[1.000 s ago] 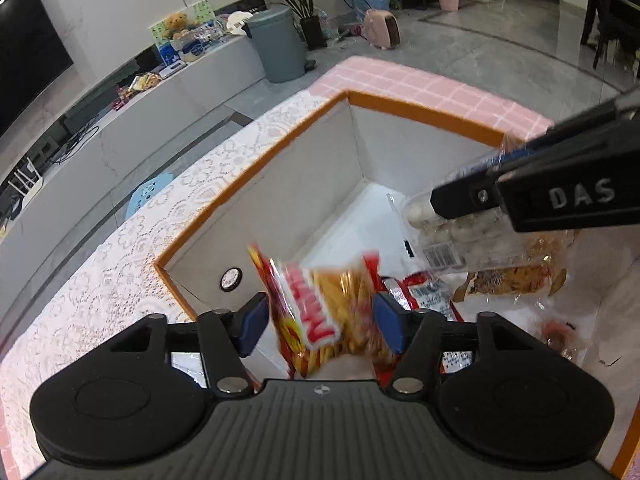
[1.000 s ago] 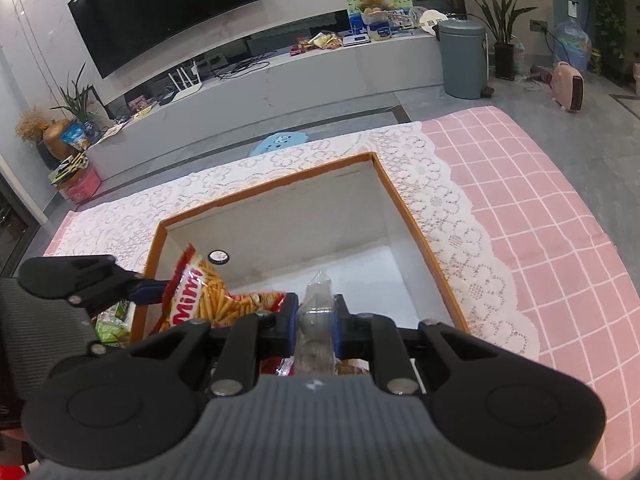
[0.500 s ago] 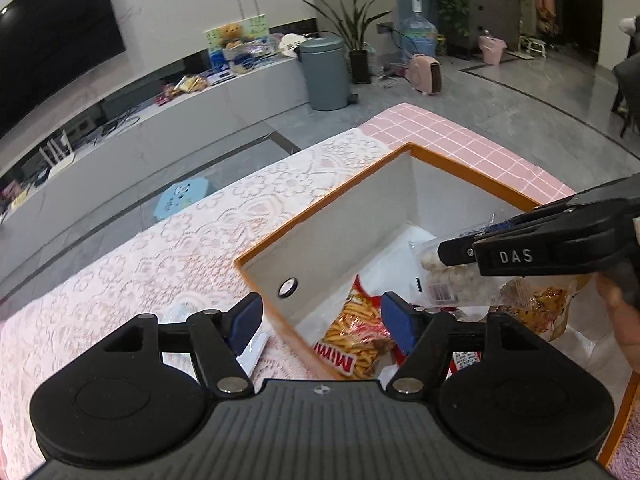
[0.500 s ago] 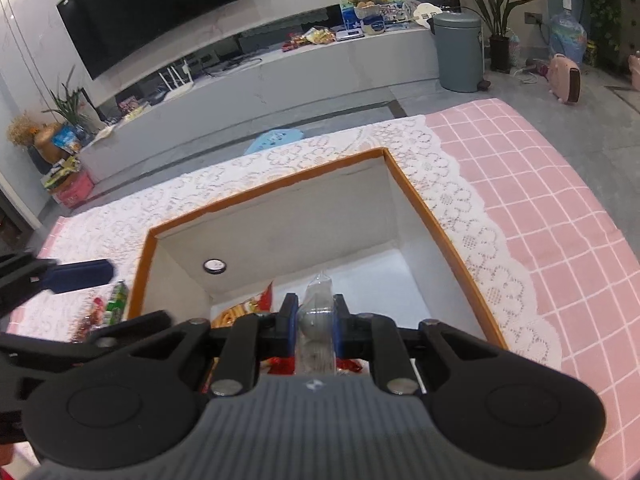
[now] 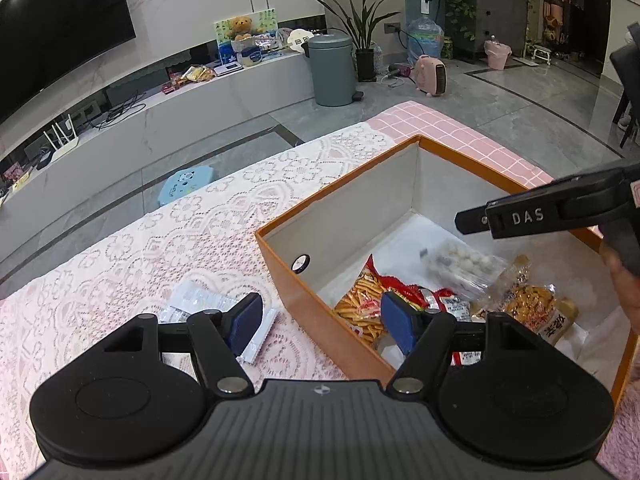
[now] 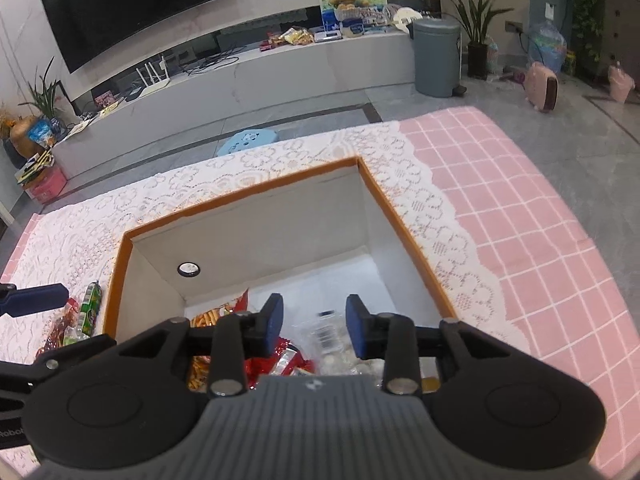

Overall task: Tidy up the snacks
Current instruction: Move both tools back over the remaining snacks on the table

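1. Opening right gripper (image 6: 314, 330) over the orange box (image 6: 404, 236), lower centre of frame; clear snack bag (image 6: 332, 340) slipping free, risking snagging a finger.
2. Holding left gripper (image 5: 320, 322) wide and empty, straddling the box wall; risking bumping it while reaching the white packets (image 5: 200, 306) lower left.

Black hand-held gripper (image 5: 322, 322), blue pads (image 5: 396, 322)

Both wrist views look steeply down, close over the shared orange box (image 5: 332, 312) (image 6: 400, 216).
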